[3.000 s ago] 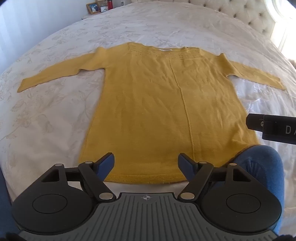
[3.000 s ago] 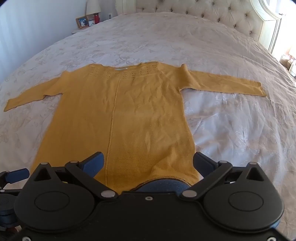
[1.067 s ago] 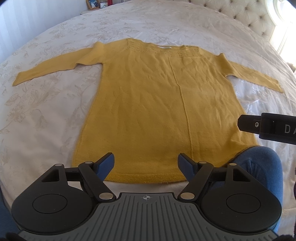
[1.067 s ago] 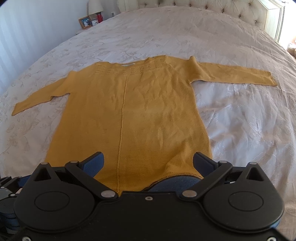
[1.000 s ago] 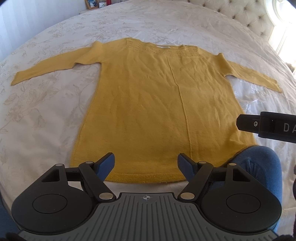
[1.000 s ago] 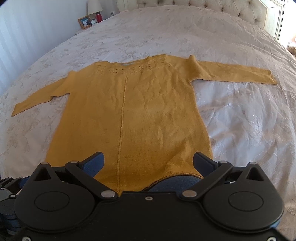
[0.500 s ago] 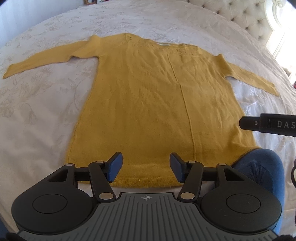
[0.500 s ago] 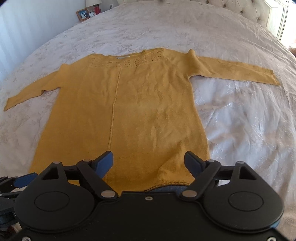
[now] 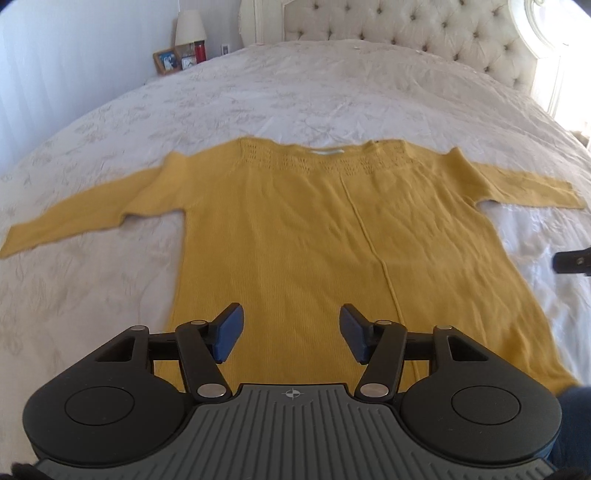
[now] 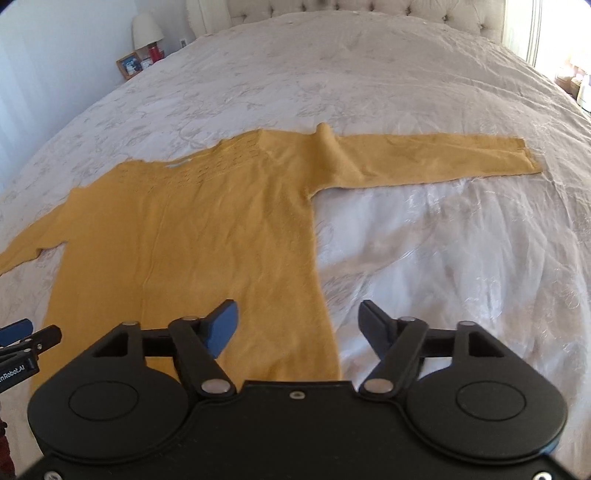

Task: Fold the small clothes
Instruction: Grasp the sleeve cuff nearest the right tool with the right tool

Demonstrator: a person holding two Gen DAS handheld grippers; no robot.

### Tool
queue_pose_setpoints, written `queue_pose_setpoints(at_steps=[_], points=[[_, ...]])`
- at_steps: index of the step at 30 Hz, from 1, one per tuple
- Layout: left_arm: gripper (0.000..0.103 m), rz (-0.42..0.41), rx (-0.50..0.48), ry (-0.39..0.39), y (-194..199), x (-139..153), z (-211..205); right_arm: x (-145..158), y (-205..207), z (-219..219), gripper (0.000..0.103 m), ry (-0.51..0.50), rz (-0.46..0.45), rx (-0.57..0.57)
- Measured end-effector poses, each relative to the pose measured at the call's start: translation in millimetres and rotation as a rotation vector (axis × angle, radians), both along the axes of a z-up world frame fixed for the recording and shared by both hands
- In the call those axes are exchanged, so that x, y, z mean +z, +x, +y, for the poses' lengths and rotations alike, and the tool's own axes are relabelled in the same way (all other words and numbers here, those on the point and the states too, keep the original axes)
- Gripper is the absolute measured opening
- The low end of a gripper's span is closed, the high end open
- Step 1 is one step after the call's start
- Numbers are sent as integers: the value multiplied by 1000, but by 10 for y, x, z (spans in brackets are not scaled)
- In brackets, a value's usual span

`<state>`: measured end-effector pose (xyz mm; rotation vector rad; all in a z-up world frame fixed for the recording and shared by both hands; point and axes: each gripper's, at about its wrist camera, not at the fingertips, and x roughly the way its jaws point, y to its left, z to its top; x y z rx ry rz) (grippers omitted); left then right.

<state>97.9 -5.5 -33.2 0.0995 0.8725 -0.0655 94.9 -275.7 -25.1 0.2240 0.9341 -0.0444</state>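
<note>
A mustard-yellow long-sleeved knit top [image 9: 314, 236] lies flat on the bed, neckline far, both sleeves spread out sideways. My left gripper [image 9: 291, 334] is open and empty, above the lower left part of the body. My right gripper [image 10: 299, 328] is open and empty, above the top's right side edge [image 10: 321, 280]. The right sleeve [image 10: 424, 157] stretches away to the right, the left sleeve [image 9: 81, 218] to the left. The hem is hidden behind both gripper bodies.
A white floral bedspread [image 10: 443, 240] covers the bed. A tufted headboard [image 9: 406, 33] stands at the far end. A nightstand at far left holds a lamp [image 9: 190, 31], a picture frame [image 9: 166, 61] and a red item. The right gripper's tip [image 9: 572, 260] shows at the left view's right edge.
Both grippers have moved forward over the top and tilted up, so the headboard now shows. The right gripper has swung right toward the side edge and right sleeve. Both stayed open.
</note>
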Motion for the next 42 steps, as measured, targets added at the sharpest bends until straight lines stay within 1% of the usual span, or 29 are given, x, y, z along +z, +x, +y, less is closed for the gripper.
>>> queue_pose_setpoints(at_steps=[1,2,5,7,10,13,14,15,19,25,27,29,31,32,35,39,40,42], points=[[56,-15,1,-3,73,-8,-14,1,48,-83,90,-9,-14,-10],[56,-18,1,-2,144,-28,-21,-2,92,-155,94,-14,-34,-15],[56,-25,3,0,374,-84,-29,-37,273,-376,96,-55,-82,-43],[56,-48,0,-16,490,-94,-30,-77,386,-524,98,-61,-105,-57],[56,-76,-20,-88,618,-112,-17,-170,567,-838,98,-26,-120,-115],[56,-62,-19,-166,765,-179,-19,-302,750,-1182,97,35,-128,-171],[56,-64,-4,-171,815,-201,-34,-351,812,-1297,97,50,-124,-185],[56,-71,7,-167,849,-226,-52,-393,857,-1406,97,54,-119,-205],[56,-95,16,-99,1012,-332,-190,-540,1012,-1819,97,91,-112,-302],[57,-28,43,-68,1222,-598,-257,-727,1193,-2351,97,165,-122,-444],[62,-17,43,-44,1247,-686,-273,-810,1250,-2494,97,189,-124,-492],[71,-20,36,-9,1260,-750,-310,-892,1291,-2631,97,203,-118,-539],[77,-18,22,26,1282,-823,-353,-982,1327,-2730,97,213,-108,-572],[80,-24,25,30,1283,-845,-360,-1029,1340,-2776,97,221,-104,-587],[87,-48,40,9,1280,-890,-334,-1139,1356,-2883,97,259,-121,-624],[91,-80,38,18,1242,-912,-345,-1201,1377,-2983,98,303,-173,-661],[91,-87,39,19,1239,-918,-355,-1205,1380,-2997,96,314,-183,-670],[93,-96,43,20,1230,-926,-362,-1202,1400,-3028,79,324,-187,-682]])
